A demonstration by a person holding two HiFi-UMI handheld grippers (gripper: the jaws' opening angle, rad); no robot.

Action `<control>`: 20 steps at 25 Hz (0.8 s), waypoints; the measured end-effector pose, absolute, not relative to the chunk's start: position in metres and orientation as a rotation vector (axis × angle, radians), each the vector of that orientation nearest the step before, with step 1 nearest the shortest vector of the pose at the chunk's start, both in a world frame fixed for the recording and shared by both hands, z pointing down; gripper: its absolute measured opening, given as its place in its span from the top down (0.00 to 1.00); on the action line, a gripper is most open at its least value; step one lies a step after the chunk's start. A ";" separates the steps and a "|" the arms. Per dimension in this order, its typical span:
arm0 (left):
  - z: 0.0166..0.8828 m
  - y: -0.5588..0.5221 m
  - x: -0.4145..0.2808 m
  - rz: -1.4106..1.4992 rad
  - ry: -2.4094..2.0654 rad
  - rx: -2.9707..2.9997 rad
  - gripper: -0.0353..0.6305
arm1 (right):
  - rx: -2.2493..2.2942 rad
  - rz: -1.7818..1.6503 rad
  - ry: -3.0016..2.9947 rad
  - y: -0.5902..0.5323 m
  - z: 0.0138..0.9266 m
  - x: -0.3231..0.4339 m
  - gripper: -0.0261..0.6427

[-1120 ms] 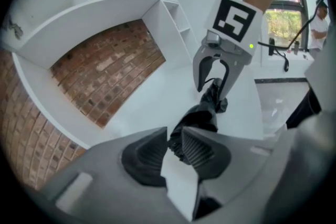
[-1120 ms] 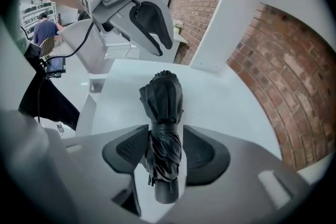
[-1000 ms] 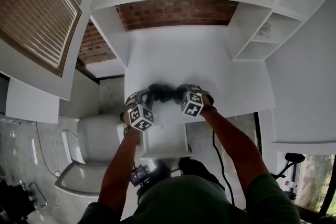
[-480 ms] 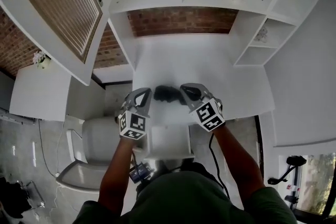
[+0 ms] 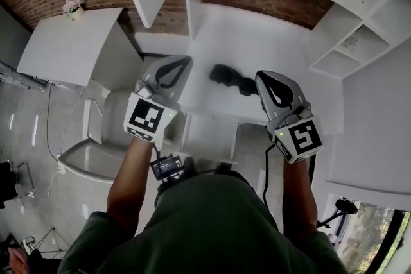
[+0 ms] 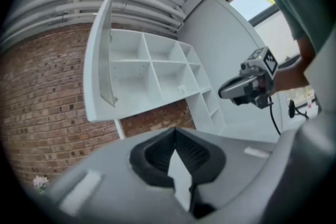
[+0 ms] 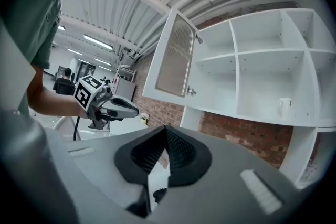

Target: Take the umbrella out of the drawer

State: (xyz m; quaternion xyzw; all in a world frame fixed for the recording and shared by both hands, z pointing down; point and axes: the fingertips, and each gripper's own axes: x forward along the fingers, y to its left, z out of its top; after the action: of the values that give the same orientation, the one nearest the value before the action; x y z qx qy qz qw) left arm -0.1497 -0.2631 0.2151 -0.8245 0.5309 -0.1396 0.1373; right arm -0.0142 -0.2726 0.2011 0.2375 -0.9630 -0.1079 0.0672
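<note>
Left claw [image 5: 182, 65] and right claw [image 5: 264, 77] now higher, closed, empty; umbrella [image 5: 231, 78] on desk [image 5: 257, 35] between.

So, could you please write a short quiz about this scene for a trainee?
1. True or false: the umbrella lies on the white desk.
2. The left gripper and the right gripper hold: A the umbrella, B a book, C nothing?
3. Fill in: the cabinet door above the desk stands ____.
Key: 1 true; 2 C; 3 open.
</note>
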 end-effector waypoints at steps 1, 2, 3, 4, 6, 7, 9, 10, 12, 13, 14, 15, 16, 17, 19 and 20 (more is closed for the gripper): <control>0.205 -0.254 -0.154 -0.368 1.548 -2.380 0.94 | 0.708 -0.322 -2.920 -0.264 0.193 -0.015 0.95; 0.196 -0.245 -0.158 -0.329 1.562 -2.374 0.94 | 0.699 -0.317 -2.940 -0.256 0.186 -0.016 0.95; 0.187 -0.236 -0.162 -0.291 1.574 -2.368 0.94 | 0.691 -0.312 -2.960 -0.249 0.178 -0.016 0.95; 0.178 -0.228 -0.165 -0.260 1.582 -2.360 0.94 | 0.685 -0.307 -2.975 -0.242 0.171 -0.017 0.95; 0.163 -0.213 -0.173 -0.222 1.593 -2.343 0.94 | 0.678 -0.287 -2.997 -0.231 0.160 -0.018 0.95; 0.157 -0.206 -0.177 -0.210 1.599 -2.334 0.94 | 0.677 -0.273 -3.003 -0.226 0.156 -0.019 0.95; 0.148 -0.192 -0.183 -0.198 1.610 -2.316 0.94 | 0.681 -0.248 -3.005 -0.217 0.150 -0.020 0.95; 0.144 -0.187 -0.185 -0.193 1.613 -2.308 0.94 | 0.684 -0.241 -3.003 -0.214 0.149 -0.021 0.95; 0.137 -0.176 -0.188 -0.182 1.612 -2.296 0.94 | 0.688 -0.236 -2.996 -0.206 0.147 -0.021 0.95; 0.133 -0.171 -0.188 -0.178 1.610 -2.289 0.94 | 0.688 -0.234 -2.994 -0.203 0.146 -0.021 0.95; 0.130 -0.167 -0.188 -0.177 1.606 -2.282 0.94 | 0.688 -0.231 -2.992 -0.199 0.146 -0.021 0.95; 0.126 -0.163 -0.188 -0.179 1.602 -2.275 0.94 | 0.688 -0.228 -2.992 -0.196 0.146 -0.022 0.95; 0.123 -0.160 -0.189 -0.181 1.599 -2.268 0.94 | 0.688 -0.229 -2.990 -0.193 0.145 -0.022 0.95; 0.120 -0.159 -0.190 -0.184 1.597 -2.261 0.94 | 0.689 -0.231 -2.989 -0.190 0.144 -0.022 0.95; 0.116 -0.157 -0.192 -0.188 1.595 -2.253 0.94 | 0.693 -0.234 -2.986 -0.187 0.142 -0.022 0.95; 0.115 -0.157 -0.193 -0.187 1.595 -2.251 0.94 | 0.696 -0.236 -2.985 -0.185 0.141 -0.021 0.95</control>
State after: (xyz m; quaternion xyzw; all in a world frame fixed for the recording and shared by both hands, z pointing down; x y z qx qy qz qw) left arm -0.1926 -0.1566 0.1150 -0.7997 0.5666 -0.0663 0.1871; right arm -0.0213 -0.1854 0.1411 0.2263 -0.9705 -0.0768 0.0336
